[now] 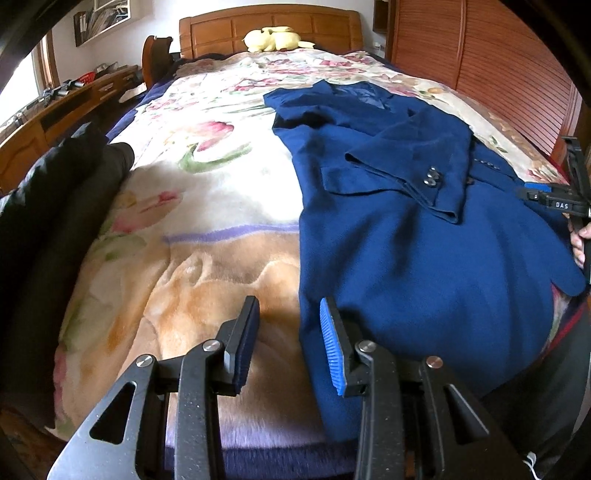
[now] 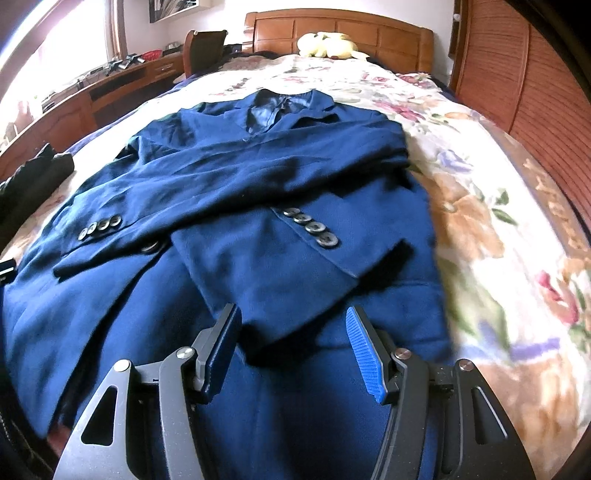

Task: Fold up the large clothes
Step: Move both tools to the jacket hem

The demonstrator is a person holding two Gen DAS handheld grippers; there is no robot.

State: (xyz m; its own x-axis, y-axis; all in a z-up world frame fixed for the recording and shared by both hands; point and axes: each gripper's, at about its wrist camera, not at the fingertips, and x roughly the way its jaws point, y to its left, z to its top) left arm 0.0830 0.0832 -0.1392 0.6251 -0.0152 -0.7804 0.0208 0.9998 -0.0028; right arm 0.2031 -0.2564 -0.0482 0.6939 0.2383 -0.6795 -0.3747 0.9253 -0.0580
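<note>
Left tongs [image 1: 290, 341]: jaws apart, nothing between the pads, positioned over the left edge of the blue jacket [image 1: 406, 229] near its hem. Right tongs [image 2: 291, 350]: jaws wider apart, empty, above the jacket's lower front; contact with the cloth appears absent, though the view is blurred. The jacket lies flat on the floral blanket [image 1: 207, 206] of the bed, both sleeves folded across the front, collar toward the wooden headboard [image 2: 340, 33]. A dark garment [image 1: 55, 206] lies at the bed's left edge.

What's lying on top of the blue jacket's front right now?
Both sleeves are folded across the blue jacket, crossing on its chest: one cuff to the left, the other cuff to the right, buttons up. The front closure beneath them is mostly covered; one front button peeks out.
</note>
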